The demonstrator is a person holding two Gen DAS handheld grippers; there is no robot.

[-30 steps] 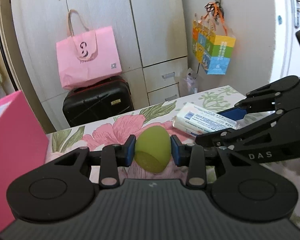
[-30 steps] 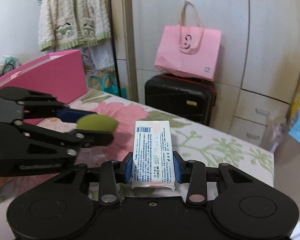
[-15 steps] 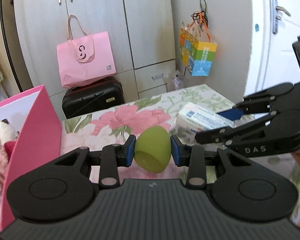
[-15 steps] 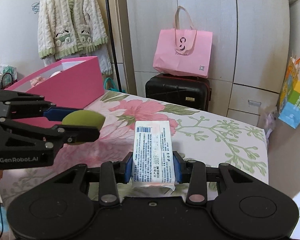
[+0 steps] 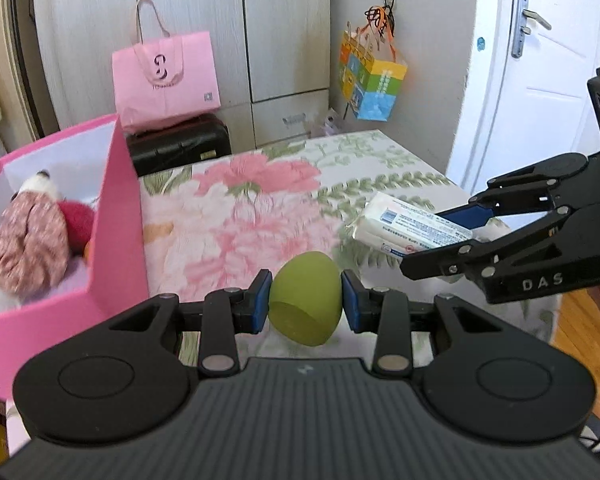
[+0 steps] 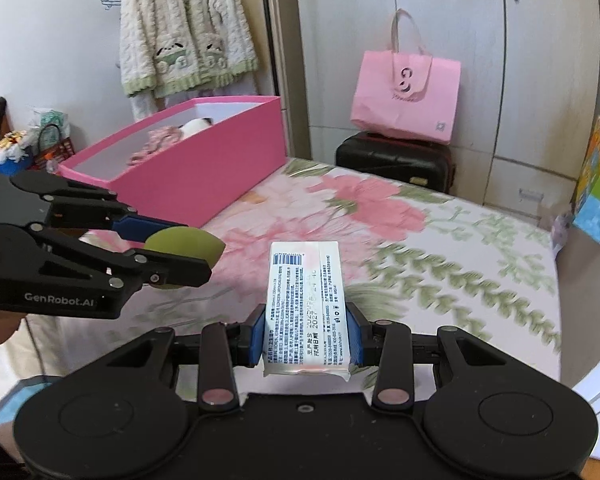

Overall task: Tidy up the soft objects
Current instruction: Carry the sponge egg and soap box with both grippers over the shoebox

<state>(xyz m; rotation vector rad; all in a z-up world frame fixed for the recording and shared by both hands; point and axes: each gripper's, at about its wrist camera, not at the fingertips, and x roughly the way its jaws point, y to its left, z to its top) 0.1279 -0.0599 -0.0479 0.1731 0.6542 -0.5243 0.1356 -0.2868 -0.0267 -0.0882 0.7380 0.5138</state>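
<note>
My left gripper (image 5: 305,300) is shut on a green egg-shaped sponge (image 5: 306,296), held above the flowered bedspread (image 5: 236,216). In the right wrist view that left gripper (image 6: 180,248) comes in from the left with the sponge (image 6: 184,242). My right gripper (image 6: 305,332) is shut on a white tissue pack (image 6: 306,304) with printed text. The left wrist view has it at the right, with the pack (image 5: 408,228) sticking out of its jaws. An open pink box (image 5: 116,208) stands at the left with a plush toy (image 5: 32,240) inside; in the right wrist view the box (image 6: 204,168) is left of centre.
A black suitcase (image 6: 396,160) with a pink paper bag (image 6: 406,96) on top stands beyond the bed against grey cupboards. A colourful bag (image 5: 372,80) hangs on the wall near a white door (image 5: 540,80). A cream cardigan (image 6: 184,36) hangs behind the box.
Both grippers have pulled back and risen with their loads still held. The pink box's inside and more of the bedspread have come into view.
</note>
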